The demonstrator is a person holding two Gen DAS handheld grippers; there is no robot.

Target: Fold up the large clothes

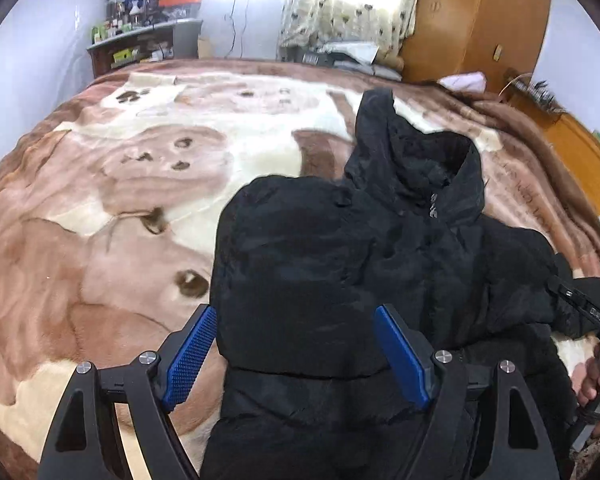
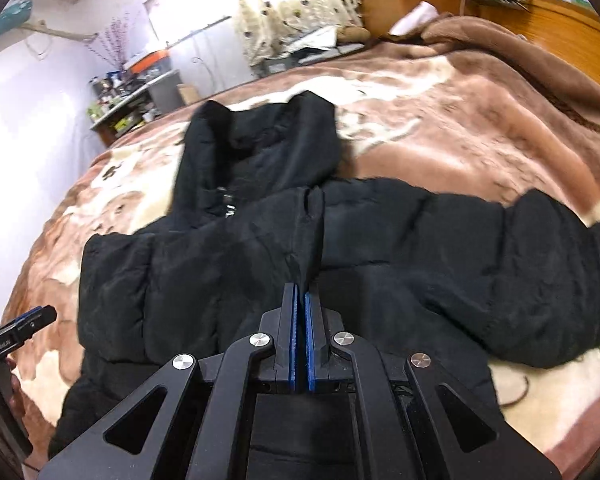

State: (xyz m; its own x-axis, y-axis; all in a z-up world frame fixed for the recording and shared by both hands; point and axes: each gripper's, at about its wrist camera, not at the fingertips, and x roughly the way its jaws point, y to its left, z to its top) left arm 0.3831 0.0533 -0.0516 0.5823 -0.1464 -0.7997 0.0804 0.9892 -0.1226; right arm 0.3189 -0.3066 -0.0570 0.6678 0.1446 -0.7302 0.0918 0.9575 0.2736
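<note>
Pinching black jacket (image 2: 260,248) fold, right gripper (image 2: 301,300), left gripper (image 1: 296,344) straddling it

A bed (image 1: 100,240) carries everything, covered by a plush brown and cream blanket (image 1: 160,184) with an animal pattern. On the blanket lies a black jacket (image 1: 320,260), hood toward the far side, one sleeve spread out to the right.
</note>
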